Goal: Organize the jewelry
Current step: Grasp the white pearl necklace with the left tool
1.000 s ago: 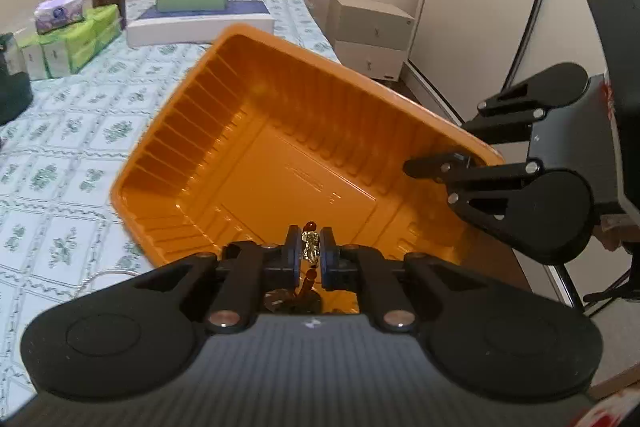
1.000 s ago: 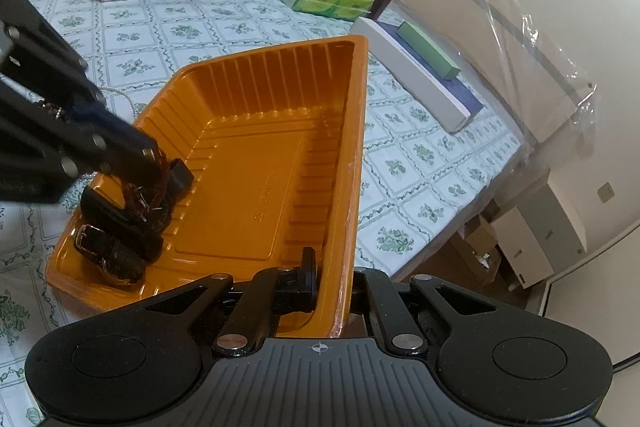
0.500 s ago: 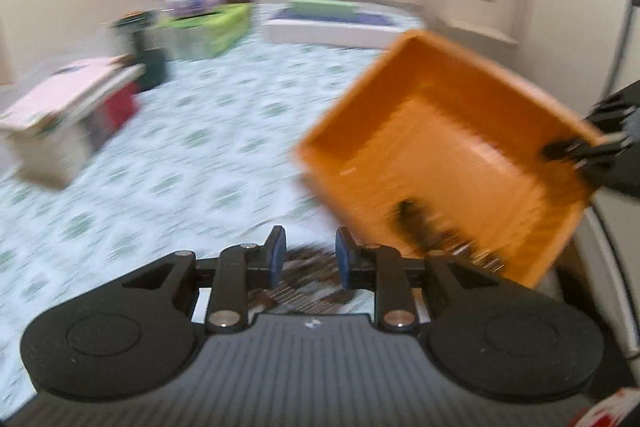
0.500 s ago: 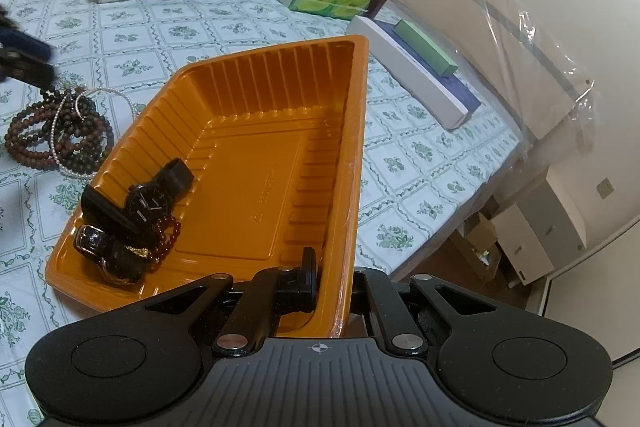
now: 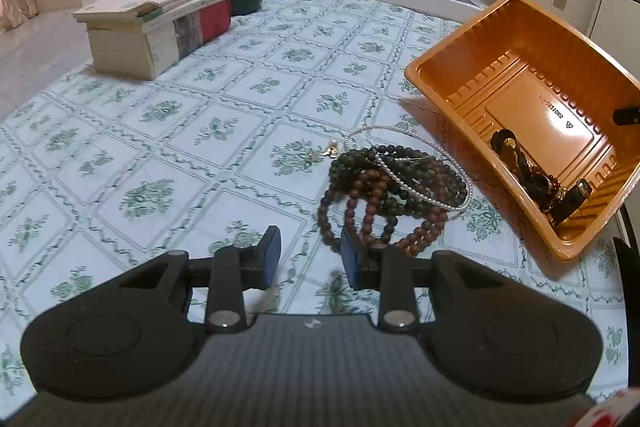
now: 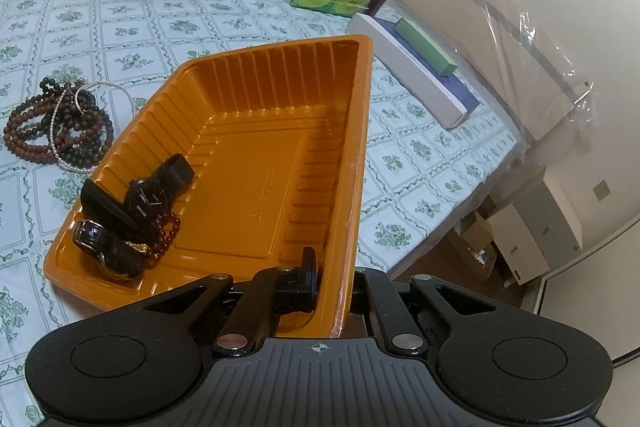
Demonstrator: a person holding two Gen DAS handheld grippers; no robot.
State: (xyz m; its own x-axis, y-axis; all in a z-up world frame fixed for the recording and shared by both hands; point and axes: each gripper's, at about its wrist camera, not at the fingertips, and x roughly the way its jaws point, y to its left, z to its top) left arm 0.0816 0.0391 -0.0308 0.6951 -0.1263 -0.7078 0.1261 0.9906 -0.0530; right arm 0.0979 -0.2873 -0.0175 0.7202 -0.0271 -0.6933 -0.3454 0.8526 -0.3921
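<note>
A watch and a few small pieces already lie in the orange tray pinched at its rim by the right tool, while the bead necklaces wait on the bed by the spread, empty left tool

Both tools are matte black plastic: the left gripper has two rounded lobes with shallow discs, silver pivot screws on slim linkage arms, and blue-tinged pads. The right gripper matches it, with a ribbed grey top plate carrying a small white crosshair mark.
</note>
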